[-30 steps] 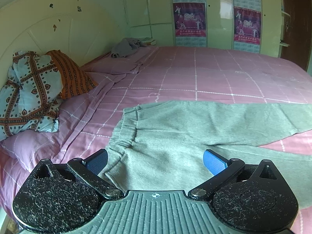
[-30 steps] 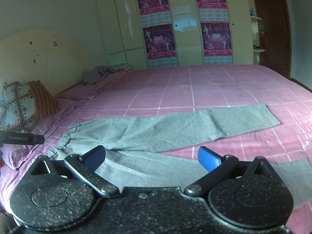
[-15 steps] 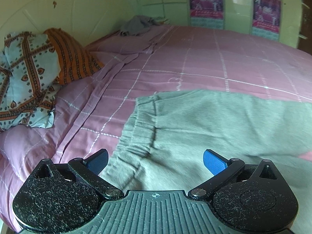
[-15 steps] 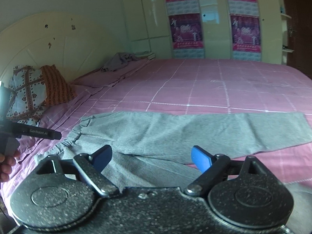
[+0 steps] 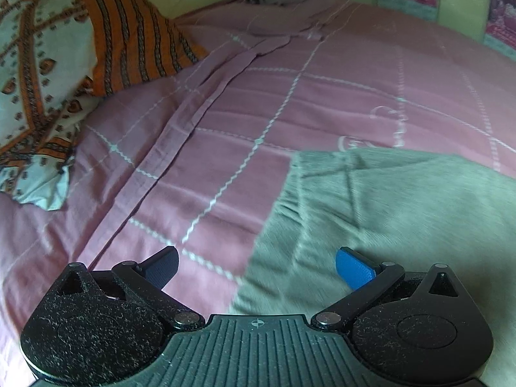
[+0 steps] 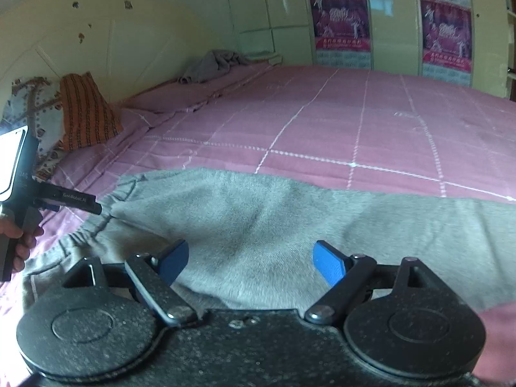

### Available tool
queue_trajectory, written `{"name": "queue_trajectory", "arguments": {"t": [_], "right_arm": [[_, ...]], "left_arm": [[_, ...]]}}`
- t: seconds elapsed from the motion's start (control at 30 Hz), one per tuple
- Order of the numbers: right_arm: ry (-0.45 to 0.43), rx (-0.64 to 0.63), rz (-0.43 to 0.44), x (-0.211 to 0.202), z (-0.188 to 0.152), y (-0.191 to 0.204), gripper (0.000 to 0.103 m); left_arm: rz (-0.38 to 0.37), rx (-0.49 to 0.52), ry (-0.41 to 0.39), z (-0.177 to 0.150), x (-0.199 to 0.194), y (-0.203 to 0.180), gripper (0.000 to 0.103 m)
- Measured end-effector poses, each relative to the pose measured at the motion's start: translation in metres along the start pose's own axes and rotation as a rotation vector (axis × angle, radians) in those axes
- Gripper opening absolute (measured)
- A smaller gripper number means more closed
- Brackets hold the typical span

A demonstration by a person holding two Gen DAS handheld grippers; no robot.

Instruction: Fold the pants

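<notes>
Pants [image 6: 290, 219] lie beside "GenRobot.AI"-marked left claw [image 6: 96, 208].

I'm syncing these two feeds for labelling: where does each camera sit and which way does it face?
Left wrist: on the left gripper, looking down at the grey pants waistband, pillows beyond; open fingers show.
Right wrist: on the right gripper, over the pants, facing the wardrobe; the left gripper and hand show.
Shared: pants, pink bedspread, pillows.

Both wrist views low, close over pants [image 5: 403, 213] [image 6: 290, 219], facing headboard [image 6: 96, 32]; waistband shared.
</notes>
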State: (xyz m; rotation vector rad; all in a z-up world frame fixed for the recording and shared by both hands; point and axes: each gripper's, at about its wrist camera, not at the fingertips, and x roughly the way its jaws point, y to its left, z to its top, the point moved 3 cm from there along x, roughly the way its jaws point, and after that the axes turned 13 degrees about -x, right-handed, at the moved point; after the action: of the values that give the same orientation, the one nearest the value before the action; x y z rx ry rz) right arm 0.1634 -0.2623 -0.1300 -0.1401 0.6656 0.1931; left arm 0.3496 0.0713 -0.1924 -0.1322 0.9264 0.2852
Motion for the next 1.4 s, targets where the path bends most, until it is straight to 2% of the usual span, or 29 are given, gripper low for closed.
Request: {"name": "queue_trajectory", "arguments": {"t": [0.2,0.3,0.47,0.5,0.53,0.57,0.67,0.73,0.87,0.93,1.0,1.03,1.07,1.1,1.13,1.17,1.27,1.4], "right_arm": [[0.064,-0.021,0.037,0.047,-0.002,-0.002,0.084],[0.082,-0.023,0.047,0.067,-0.003,-0.007,0.085],[0.102,-0.055,0.056,0.097,0.003,-0.02,0.085],[0.108,-0.059,0.059,0.103,0.005,-0.022,0.085],[0.11,-0.061,0.062,0.109,0.007,-0.025,0.084],[0.111,-0.06,0.066,0.115,0.01,-0.028,0.083],[0.117,-0.047,0.074,0.132,0.018,-0.038,0.07],[0.128,-0.046,0.074,0.147,0.024,-0.046,0.063],[0.132,-0.109,0.056,0.174,0.043,-0.053,0.064],[0.145,-0.168,0.043,0.189,0.052,-0.051,0.068],[0.175,-0.212,0.026,0.206,0.057,-0.048,0.078],[0.171,-0.221,0.032,0.211,0.059,-0.046,0.078],[0.178,-0.234,0.049,0.213,0.059,-0.043,0.067],[0.187,-0.251,0.081,0.214,0.059,-0.039,0.036],[0.191,-0.253,0.124,0.211,0.061,-0.034,0.019],[0.199,-0.25,0.14,0.206,0.061,-0.03,0.008],[0.171,-0.278,0.157,0.183,0.056,-0.02,0.006],[0.042,-0.267,0.167,0.119,0.052,-0.01,0.005]], "left_arm": [[-0.115,-0.093,0.074,0.02,0.043,0.001,0.103],[-0.172,-0.099,0.105,0.026,0.062,-0.003,0.103],[-0.237,-0.104,0.106,0.031,0.077,-0.007,0.102],[-0.256,-0.092,0.098,0.031,0.076,-0.009,0.087],[-0.29,-0.079,0.091,0.031,0.071,-0.013,0.055],[-0.337,-0.083,0.104,0.032,0.066,-0.016,0.046],[-0.3,-0.028,0.067,0.031,0.055,-0.025,0.041],[-0.31,-0.031,0.059,0.031,0.05,-0.021,0.034],[-0.331,0.01,0.051,0.027,0.039,-0.016,0.029],[-0.336,0.024,0.051,0.028,0.038,-0.014,0.029],[-0.338,0.025,0.062,0.031,0.037,-0.014,0.029],[-0.333,0.032,0.065,0.031,0.037,-0.015,0.029],[-0.33,0.035,0.066,0.03,0.037,-0.015,0.029],[-0.326,0.034,0.068,0.031,0.037,-0.015,0.028],[-0.323,0.031,0.066,0.03,0.036,-0.016,0.027],[-0.318,0.025,0.062,0.03,0.035,-0.016,0.026],[-0.311,0.021,0.029,0.027,0.023,-0.014,0.021],[-0.336,0.063,-0.018,0.023,-0.007,-0.006,0.015]]}}
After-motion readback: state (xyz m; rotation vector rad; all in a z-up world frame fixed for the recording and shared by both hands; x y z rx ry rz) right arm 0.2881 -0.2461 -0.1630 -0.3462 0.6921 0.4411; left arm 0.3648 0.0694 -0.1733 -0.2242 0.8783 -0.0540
